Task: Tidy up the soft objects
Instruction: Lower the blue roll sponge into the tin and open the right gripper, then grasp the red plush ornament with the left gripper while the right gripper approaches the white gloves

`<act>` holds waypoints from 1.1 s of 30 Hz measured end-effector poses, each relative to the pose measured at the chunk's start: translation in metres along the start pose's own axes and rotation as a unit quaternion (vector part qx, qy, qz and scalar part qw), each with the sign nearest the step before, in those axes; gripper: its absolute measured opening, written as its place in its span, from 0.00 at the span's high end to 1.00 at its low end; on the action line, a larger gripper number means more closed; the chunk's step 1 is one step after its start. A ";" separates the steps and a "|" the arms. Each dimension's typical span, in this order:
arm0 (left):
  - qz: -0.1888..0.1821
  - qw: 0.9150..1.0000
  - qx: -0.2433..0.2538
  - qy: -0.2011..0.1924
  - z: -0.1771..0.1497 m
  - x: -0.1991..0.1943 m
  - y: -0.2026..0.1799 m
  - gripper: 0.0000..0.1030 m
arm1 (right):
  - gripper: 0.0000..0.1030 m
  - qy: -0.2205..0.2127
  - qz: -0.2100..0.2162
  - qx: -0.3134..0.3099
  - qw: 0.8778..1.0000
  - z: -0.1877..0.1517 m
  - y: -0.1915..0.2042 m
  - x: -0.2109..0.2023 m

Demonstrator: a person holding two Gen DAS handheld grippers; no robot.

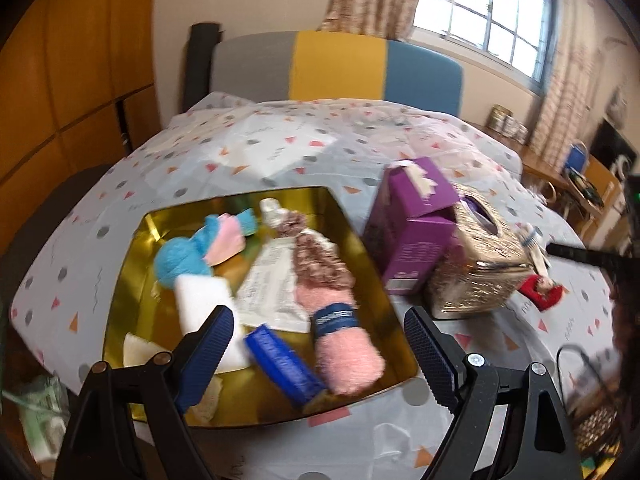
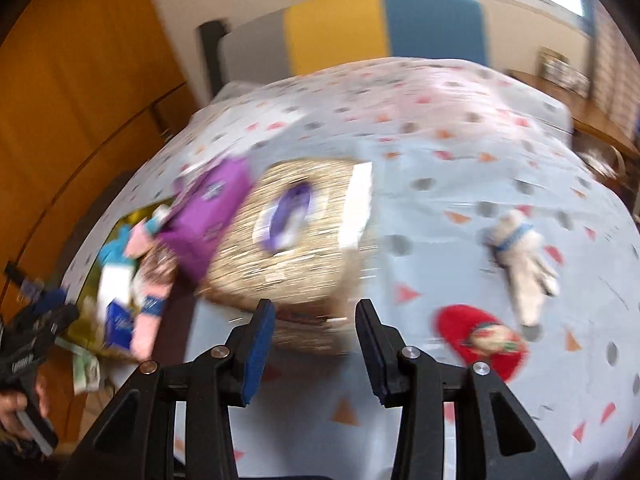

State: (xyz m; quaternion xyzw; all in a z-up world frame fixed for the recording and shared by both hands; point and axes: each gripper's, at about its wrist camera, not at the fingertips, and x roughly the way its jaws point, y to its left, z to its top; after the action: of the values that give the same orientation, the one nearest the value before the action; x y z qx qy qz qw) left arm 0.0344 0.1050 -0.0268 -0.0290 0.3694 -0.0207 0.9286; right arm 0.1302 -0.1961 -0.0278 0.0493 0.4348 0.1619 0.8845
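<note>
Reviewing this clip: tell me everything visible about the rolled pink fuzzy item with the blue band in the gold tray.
The pink fuzzy roll looks like soft plush or towelling, wrapped by a dark blue band with pale lettering too blurred to read. It lies on its side inside the gold tray, near the right wall, one end toward the near rim. Its far end meets a brownish fuzzy piece; a blue comb-like object lies against its left. No gripper touches it.

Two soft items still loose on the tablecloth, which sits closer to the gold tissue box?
The red slipper, just beside the gold tissue box. The white plush toy with the blue collar lies farther out.
</note>
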 end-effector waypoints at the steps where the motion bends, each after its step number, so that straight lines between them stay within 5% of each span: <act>1: -0.006 1.000 0.009 -0.001 0.001 0.000 -0.005 0.15 | 0.59 -0.008 -0.014 0.018 1.000 0.002 -0.015 -0.004; 5: -0.039 0.998 0.047 -0.002 0.006 -0.002 -0.031 0.15 | 0.59 -0.040 -0.078 0.095 0.992 0.002 -0.075 -0.015; 10: -0.092 0.991 0.096 0.001 0.014 -0.001 -0.071 0.15 | 0.59 -0.063 -0.170 0.232 0.956 -0.017 -0.162 -0.017; 14: -0.132 0.982 0.137 0.008 0.017 0.004 -0.108 0.17 | 0.59 -0.054 -0.181 0.354 0.916 -0.038 -0.210 -0.022; 17: -0.163 0.973 0.165 0.018 0.021 0.007 -0.140 0.26 | 0.59 -0.059 -0.164 0.401 0.899 -0.049 -0.225 -0.028; 23: -0.228 0.951 0.201 0.059 0.030 0.028 -0.208 0.43 | 0.59 -0.070 -0.144 0.415 0.895 -0.056 -0.226 -0.032; 27: -0.249 0.941 0.213 0.090 0.030 0.051 -0.254 0.44 | 0.59 -0.079 -0.127 0.428 0.891 -0.057 -0.230 -0.034; 33: -0.247 0.937 0.203 0.142 0.027 0.096 -0.306 0.43 | 0.59 -0.087 -0.106 0.446 0.884 -0.060 -0.235 -0.036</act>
State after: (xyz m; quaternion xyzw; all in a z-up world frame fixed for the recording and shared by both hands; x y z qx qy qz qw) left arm 0.1171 -0.2052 -0.0519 0.0729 0.4665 -0.3281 0.8182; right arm 0.1194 -0.4328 -0.0915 0.4066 0.3849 -0.1486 0.8152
